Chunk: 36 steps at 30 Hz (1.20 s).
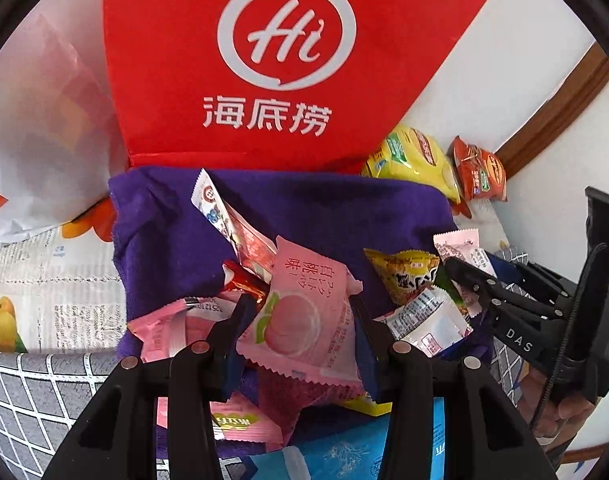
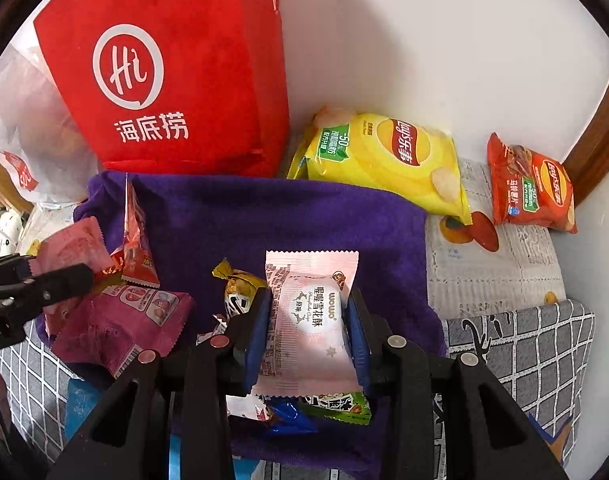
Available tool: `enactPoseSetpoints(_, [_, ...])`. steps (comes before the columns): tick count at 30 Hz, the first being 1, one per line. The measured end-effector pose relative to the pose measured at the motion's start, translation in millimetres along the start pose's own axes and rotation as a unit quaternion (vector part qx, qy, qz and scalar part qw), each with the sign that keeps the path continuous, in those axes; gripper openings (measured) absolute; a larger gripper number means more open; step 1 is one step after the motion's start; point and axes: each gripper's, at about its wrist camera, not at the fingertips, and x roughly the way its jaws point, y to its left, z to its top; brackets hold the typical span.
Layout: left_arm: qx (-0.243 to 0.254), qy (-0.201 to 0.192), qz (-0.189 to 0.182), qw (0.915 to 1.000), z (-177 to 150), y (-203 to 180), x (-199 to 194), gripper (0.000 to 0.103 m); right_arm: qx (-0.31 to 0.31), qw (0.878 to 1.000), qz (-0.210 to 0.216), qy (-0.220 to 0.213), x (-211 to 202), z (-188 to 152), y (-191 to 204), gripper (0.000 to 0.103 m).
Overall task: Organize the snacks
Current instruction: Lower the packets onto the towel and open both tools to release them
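Grippers each pinch a packet above the purple towel [image 2: 264, 216]. Left gripper [image 1: 298, 322] clamps a pink peach packet [image 1: 300, 312]; right gripper [image 2: 310, 330] clamps a pale pink wowo packet [image 2: 312, 312].

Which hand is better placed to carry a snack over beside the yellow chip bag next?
Right. Its gripper already clamps the pale pink snowflake pastry packet, and the yellow chip bag lies on that side.

The red bag [image 1: 264, 60] runs off the top edge. The left gripper [image 1: 300, 320] covers part of the peach packet [image 1: 300, 312]. A blue packet [image 1: 344, 452], perhaps tissues, stays mostly hidden underneath.
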Motion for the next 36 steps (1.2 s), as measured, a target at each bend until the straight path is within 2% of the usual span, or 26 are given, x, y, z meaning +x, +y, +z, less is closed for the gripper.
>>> enactPoseSetpoints(16, [0.006,0.016,0.001,0.9998,0.6,-4.1,9.3,0.044,-0.013,1.0,0.01,-0.025,-17.9,-0.1,6.2,0.039])
enactPoseSetpoints(21, [0.007,0.017,0.002,0.9998,1.5,-3.8,8.8,0.044,-0.018,0.999,0.009,-0.037,-25.4,-0.6,6.5,0.044])
enactPoseSetpoints(29, [0.005,0.026,0.008,0.9996,2.6,-1.0,8.0,0.044,-0.012,0.999,0.014,-0.048,-35.4,-0.7,3.0,0.044])
enactPoseSetpoints(36, [0.0,0.031,0.012,0.9995,2.2,-0.1,3.7,0.051,-0.016,0.998,0.013,-0.052,-45.4,-2.7,5.0,0.044])
